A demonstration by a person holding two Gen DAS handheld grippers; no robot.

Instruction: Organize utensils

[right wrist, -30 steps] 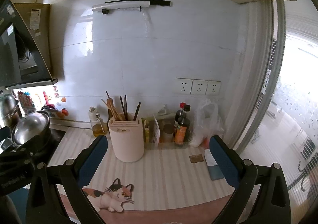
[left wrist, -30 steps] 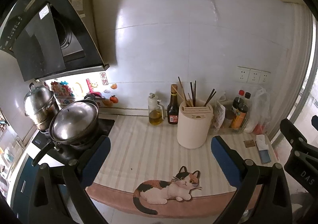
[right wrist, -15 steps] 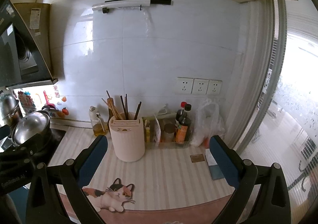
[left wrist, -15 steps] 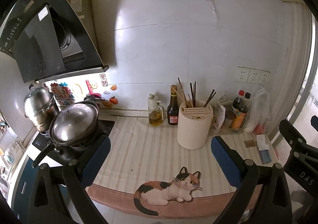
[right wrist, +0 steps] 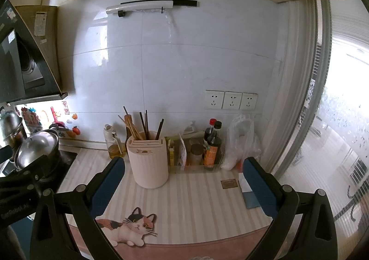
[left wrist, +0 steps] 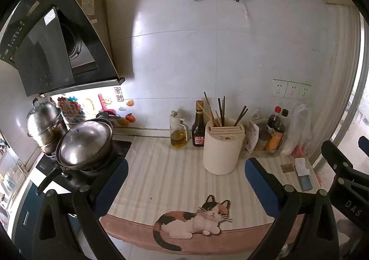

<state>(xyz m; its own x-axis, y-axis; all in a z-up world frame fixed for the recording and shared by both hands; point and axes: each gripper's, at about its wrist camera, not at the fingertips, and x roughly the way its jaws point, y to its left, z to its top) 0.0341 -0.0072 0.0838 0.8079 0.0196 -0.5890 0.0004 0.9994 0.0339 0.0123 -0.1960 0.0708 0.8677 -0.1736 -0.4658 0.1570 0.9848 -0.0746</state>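
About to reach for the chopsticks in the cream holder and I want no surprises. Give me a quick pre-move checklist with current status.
1. Left gripper open, nothing between its fingers: ok.
2. Right gripper open, nothing held: ok.
3. Utensil holder upright on the striped mat: ok.
4. Chopsticks stick up above the holder's rim, graspable: ok.
5. Straight path to the holder free of objects: ok; oil bottle and sauce bottle stand close behind it.
6. Loose utensils elsewhere on the counter: cannot tell.
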